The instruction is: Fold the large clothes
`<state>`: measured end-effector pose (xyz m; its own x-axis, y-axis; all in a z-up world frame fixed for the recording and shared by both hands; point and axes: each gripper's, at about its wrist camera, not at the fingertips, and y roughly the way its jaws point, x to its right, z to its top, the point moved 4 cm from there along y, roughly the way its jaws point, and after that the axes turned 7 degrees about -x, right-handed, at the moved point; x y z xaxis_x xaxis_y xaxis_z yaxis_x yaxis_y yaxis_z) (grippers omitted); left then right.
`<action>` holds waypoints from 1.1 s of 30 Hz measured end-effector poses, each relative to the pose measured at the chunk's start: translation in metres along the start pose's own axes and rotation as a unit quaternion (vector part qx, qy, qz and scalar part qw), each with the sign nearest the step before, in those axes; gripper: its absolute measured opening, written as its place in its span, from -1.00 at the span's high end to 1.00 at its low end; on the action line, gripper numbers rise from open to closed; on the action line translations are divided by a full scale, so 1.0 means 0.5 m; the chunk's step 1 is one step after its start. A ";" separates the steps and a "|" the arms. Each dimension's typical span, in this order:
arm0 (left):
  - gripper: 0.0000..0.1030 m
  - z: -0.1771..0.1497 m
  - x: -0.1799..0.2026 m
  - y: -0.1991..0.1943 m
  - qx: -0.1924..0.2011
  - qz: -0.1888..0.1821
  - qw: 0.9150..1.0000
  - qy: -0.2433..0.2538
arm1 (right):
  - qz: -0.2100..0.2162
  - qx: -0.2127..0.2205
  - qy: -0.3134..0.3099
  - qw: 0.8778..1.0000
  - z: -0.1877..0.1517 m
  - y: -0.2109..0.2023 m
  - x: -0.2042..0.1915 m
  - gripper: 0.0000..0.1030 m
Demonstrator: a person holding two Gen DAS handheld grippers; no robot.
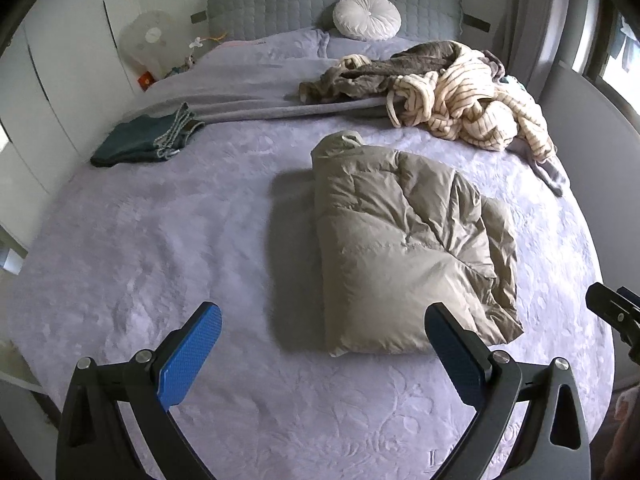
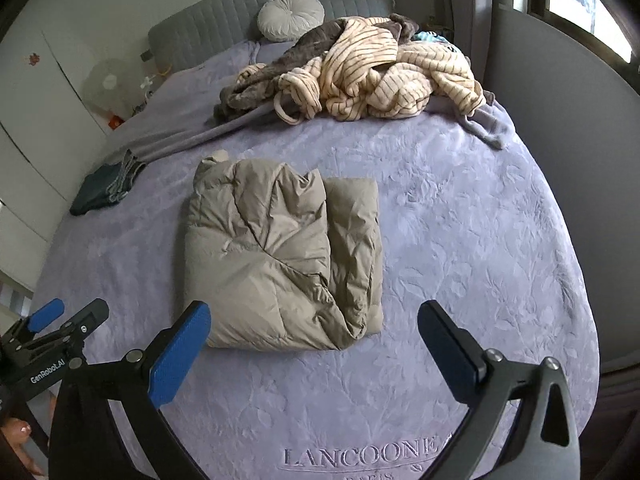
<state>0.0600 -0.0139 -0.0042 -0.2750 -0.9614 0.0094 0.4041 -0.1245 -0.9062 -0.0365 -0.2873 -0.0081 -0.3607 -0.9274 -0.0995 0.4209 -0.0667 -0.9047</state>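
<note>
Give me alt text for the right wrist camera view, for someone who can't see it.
A folded beige puffer jacket lies mid-bed on a lavender bedspread, just beyond the open right hand-held gripper. A heap of unfolded clothes sits near the headboard.

Black tool (image 1: pixel 322 354) arms, blue textured pads (image 1: pixel 191 354), silver screws

You were working in a home bedroom. A wide bed (image 1: pixel 160 248) with a lavender embossed cover filled the room, backed by a grey quilted headboard (image 1: pixel 280 4) with a round white cushion (image 1: pixel 367 16) leaning on it. White wardrobe doors (image 1: pixel 52 60) lined one side, a window (image 2: pixel 580 4) with curtains (image 1: pixel 532 20) the other, and worn clothes (image 2: pixel 360 76) lay heaped near the pillows.
</note>
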 end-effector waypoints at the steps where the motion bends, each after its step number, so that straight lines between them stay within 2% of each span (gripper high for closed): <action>1: -0.98 0.001 0.000 -0.003 0.001 0.001 1.000 0.000 | 0.000 0.000 0.001 1.000 0.001 -0.002 -0.001 -0.99; 33: -0.98 0.005 0.001 -0.030 0.012 0.010 1.000 0.001 | -0.004 0.002 0.000 1.000 0.002 -0.007 -0.006 -0.99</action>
<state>0.0558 -0.0133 0.0102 -0.2684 -0.9633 -0.0085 0.4309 -0.1122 -0.8954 -0.0361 -0.2845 -0.0043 -0.3644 -0.9267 -0.0915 0.4203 -0.0759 -0.9042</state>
